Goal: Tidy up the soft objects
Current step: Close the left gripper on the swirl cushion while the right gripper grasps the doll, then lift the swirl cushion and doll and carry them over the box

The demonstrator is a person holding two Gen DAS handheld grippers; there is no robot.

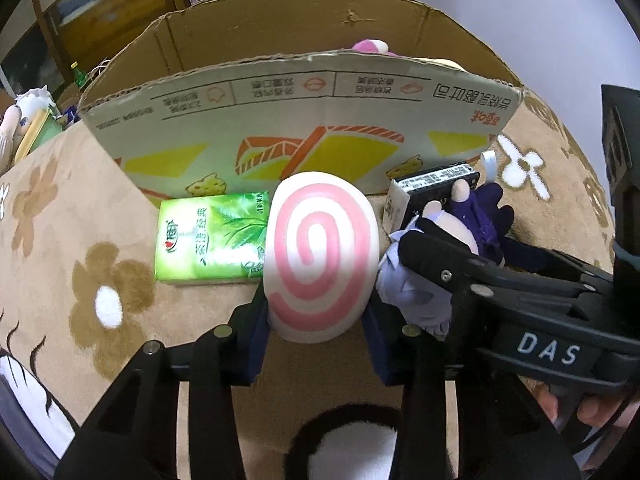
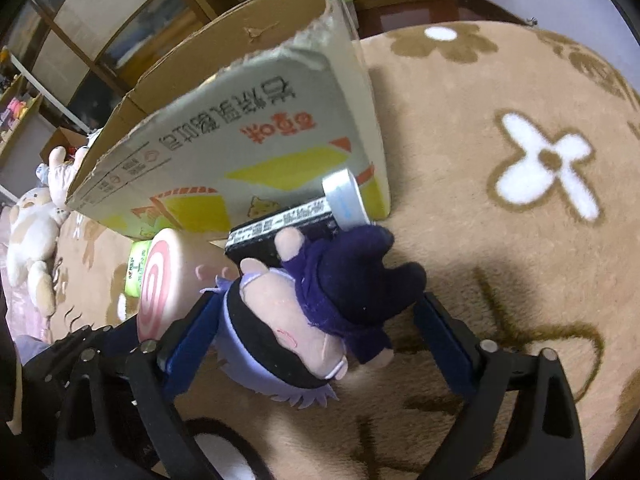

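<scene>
Left gripper (image 1: 318, 344) was clamped on the pink swirl plush (image 1: 322, 258), mid-frame, in front of the cardboard box (image 1: 280, 120). Right gripper (image 2: 320, 344) sat wide open around the purple-haired doll (image 2: 316, 312), lying on the tan rug (image 2: 500, 240) at center, pads not touching.

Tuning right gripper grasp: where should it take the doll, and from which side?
Grip the doll across its head, coming low along the rug from the head end. It lies on its side, head toward the right gripper and already between the open fingers; the dark body is narrower and touches the black box.
</scene>
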